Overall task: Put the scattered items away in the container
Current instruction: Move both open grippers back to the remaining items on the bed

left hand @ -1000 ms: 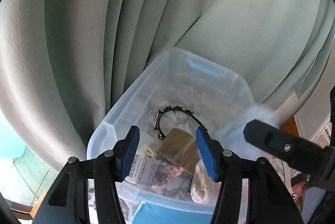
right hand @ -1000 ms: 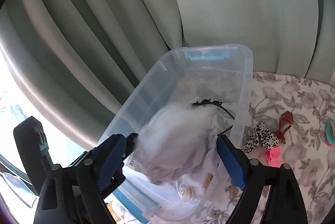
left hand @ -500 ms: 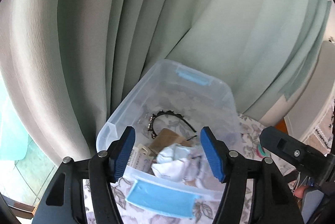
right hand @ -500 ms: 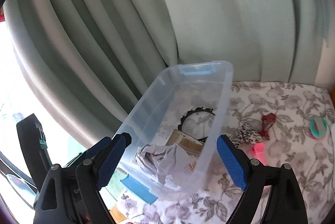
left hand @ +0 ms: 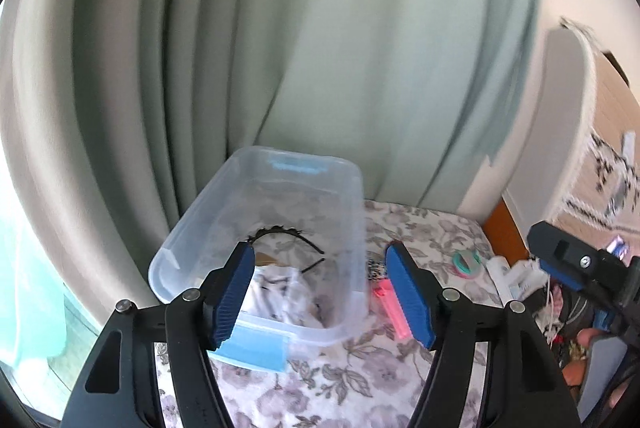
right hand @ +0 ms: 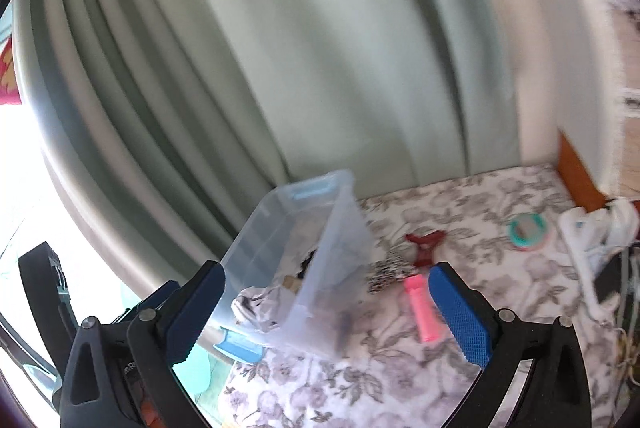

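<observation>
A clear plastic container (left hand: 256,228) with blue latches is seen standing on the floral-patterned surface (left hand: 400,228), close against the pale green curtain (left hand: 320,48). Inside it, a black headband (left hand: 288,232) and a crumpled white bag (left hand: 280,288) are observed, with a brown item partly hidden beneath. The left tongs (left hand: 320,292) are held wide apart and nothing is gripped between them. The right tongs (right hand: 328,312) are likewise spread wide and empty (the view is somewhat blurred).

Outside the container, several items are noted on the surface: a pink clip (right hand: 424,308) lying just beside the container's right wall, a black-and-white spotted piece (right hand: 388,268) near it, a dark red claw clip (right hand: 424,244) beyond that, and a teal and pink ring (right hand: 526,230) well apart toward the right. White objects (right hand: 592,232) are seen at the far right edge; their nature cannot be told.
</observation>
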`<state>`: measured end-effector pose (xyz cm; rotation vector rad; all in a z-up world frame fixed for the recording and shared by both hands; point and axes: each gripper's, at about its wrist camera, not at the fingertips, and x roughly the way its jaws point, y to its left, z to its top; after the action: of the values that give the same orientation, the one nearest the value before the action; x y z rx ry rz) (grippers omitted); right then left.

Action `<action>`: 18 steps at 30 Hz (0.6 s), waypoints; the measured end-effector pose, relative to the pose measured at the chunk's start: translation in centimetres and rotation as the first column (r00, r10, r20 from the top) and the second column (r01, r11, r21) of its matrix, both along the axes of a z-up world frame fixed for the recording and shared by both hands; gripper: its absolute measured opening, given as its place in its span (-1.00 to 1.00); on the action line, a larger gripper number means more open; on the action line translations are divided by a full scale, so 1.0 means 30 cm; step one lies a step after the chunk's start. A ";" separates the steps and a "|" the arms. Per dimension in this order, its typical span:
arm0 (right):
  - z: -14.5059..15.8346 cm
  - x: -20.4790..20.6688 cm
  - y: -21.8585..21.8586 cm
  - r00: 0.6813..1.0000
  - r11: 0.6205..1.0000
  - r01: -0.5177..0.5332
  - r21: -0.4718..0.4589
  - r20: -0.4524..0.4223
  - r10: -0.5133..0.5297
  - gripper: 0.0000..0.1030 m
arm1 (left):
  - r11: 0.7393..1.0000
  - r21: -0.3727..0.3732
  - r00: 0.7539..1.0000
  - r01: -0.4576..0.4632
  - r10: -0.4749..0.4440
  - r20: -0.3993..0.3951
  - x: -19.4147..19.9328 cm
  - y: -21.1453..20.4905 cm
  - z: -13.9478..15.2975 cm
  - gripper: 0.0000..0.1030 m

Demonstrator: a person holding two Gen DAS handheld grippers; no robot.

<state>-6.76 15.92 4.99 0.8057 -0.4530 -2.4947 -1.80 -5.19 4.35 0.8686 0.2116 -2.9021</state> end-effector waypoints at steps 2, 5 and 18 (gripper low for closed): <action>0.008 0.023 0.063 0.999 1.000 0.027 -0.006 -0.021 -0.027 1.00 | 1.000 -0.017 1.000 0.024 -0.024 0.003 0.000 0.055 0.011 0.35; 0.007 0.045 0.161 0.997 0.997 0.077 -0.020 -0.027 -0.078 1.00 | 0.997 -0.041 0.998 0.065 -0.065 0.010 -0.001 0.131 0.017 0.35; -0.142 0.032 0.361 0.973 0.974 0.225 0.023 0.037 -0.226 1.00 | 0.960 -0.089 0.945 0.267 -0.243 0.217 -0.130 0.420 -0.170 0.35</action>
<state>-5.80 26.75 0.73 0.8543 -0.5648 -2.6983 -5.69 7.41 -0.74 1.2476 -0.0975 -2.9861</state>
